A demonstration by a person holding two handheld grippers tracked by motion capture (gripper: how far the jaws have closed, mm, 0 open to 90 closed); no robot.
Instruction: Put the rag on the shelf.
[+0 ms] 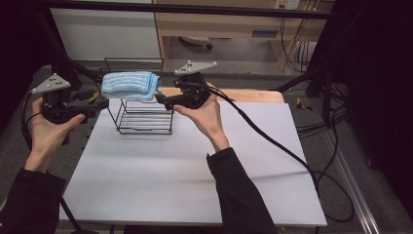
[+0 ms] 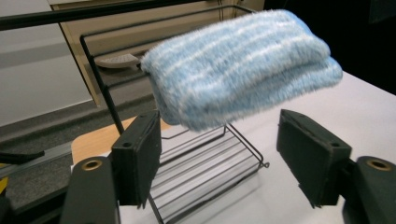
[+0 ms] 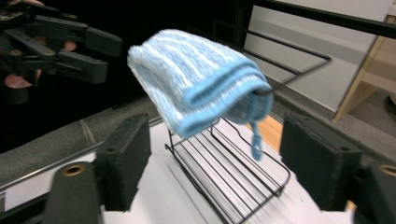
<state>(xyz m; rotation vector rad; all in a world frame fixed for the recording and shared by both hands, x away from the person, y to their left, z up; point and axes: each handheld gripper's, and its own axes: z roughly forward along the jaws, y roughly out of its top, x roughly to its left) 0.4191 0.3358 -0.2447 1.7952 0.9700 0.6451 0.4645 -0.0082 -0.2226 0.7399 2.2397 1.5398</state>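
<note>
A fluffy light-blue towel (image 1: pixel 130 86) with pale stripes and a darker blue hem lies folded over the top bar of a black wire rack (image 1: pixel 145 119) on the desk (image 1: pixel 195 185). Left tongs (image 1: pixel 103 104) and right tongs (image 1: pixel 160 99) flank it, both released, grasping nothing.

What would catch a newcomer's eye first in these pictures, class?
A folded blue towel lies on top of a black wire rack at the far side of the white table. The left gripper and the right gripper flank it, both open.
</note>
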